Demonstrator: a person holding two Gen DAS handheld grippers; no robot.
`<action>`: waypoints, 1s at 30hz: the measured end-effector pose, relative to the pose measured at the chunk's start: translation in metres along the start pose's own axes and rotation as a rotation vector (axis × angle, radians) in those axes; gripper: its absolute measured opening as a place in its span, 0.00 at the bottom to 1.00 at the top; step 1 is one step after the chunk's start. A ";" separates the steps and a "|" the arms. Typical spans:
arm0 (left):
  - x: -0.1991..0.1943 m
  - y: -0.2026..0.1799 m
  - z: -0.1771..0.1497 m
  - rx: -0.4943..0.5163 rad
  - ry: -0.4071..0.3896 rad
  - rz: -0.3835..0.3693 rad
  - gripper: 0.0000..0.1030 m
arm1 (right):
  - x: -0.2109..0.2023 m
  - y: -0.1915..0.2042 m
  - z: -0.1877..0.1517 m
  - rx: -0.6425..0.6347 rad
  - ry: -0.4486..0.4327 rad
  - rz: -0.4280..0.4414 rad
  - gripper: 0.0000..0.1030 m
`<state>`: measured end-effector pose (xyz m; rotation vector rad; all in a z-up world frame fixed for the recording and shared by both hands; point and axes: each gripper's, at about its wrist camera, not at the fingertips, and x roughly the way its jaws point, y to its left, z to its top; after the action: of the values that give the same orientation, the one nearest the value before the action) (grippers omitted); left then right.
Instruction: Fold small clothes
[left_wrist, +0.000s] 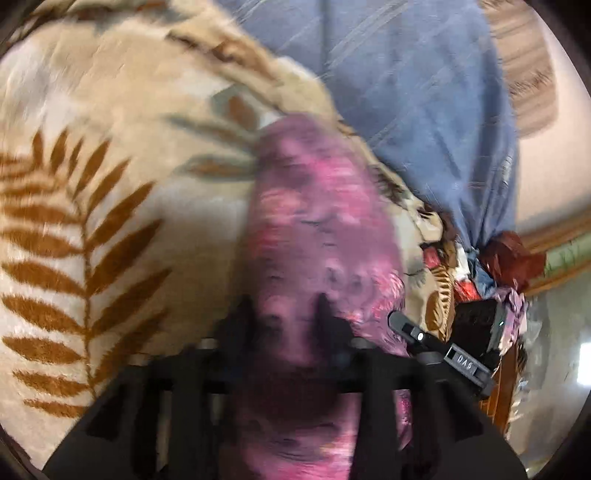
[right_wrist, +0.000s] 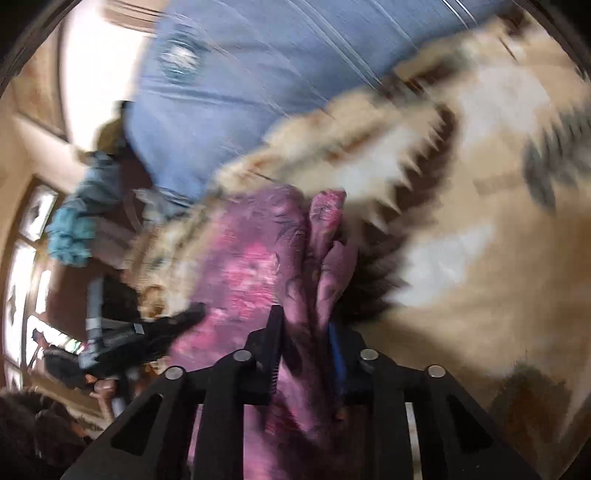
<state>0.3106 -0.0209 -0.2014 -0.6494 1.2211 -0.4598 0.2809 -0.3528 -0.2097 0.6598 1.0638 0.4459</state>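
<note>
So at the bottom of the left wrist view, my left gripper has its jaws pinched on the purple and pink flowery cloth. The fabric bunches between the two black fingers and runs up from them toward the middle of the frame, a bit blurry. At the lower right of that same view I can see my right gripper poking in, right up against the edge of the same cloth.

In the right wrist view it's the same deal: my right gripper is clamped on the cloth, with folds of it squeezed between the fingers at bottom center. The cloth spreads up and to the left from there. My left gripper shows at the lower left, its tip touching the cloth.

Under the cloth is a fuzzy cream blanket with brown fern leaves, filling the left of the left view and the right side of the right view. Past that, a blue sheet takes up the upper part of both frames. A heap of other clothes sits at the right edge of the left view.
</note>
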 end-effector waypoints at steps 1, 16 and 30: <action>-0.003 0.002 0.001 -0.020 -0.004 -0.009 0.47 | 0.003 -0.005 -0.001 0.030 0.014 0.006 0.30; -0.037 -0.023 -0.062 0.191 -0.041 0.063 0.64 | -0.031 0.012 -0.050 0.031 0.036 -0.004 0.65; -0.035 -0.019 -0.071 0.184 -0.074 0.060 0.36 | -0.015 0.009 -0.054 0.031 0.058 -0.006 0.21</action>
<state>0.2327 -0.0272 -0.1784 -0.4675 1.1104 -0.4868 0.2252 -0.3401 -0.2115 0.6743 1.1294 0.4466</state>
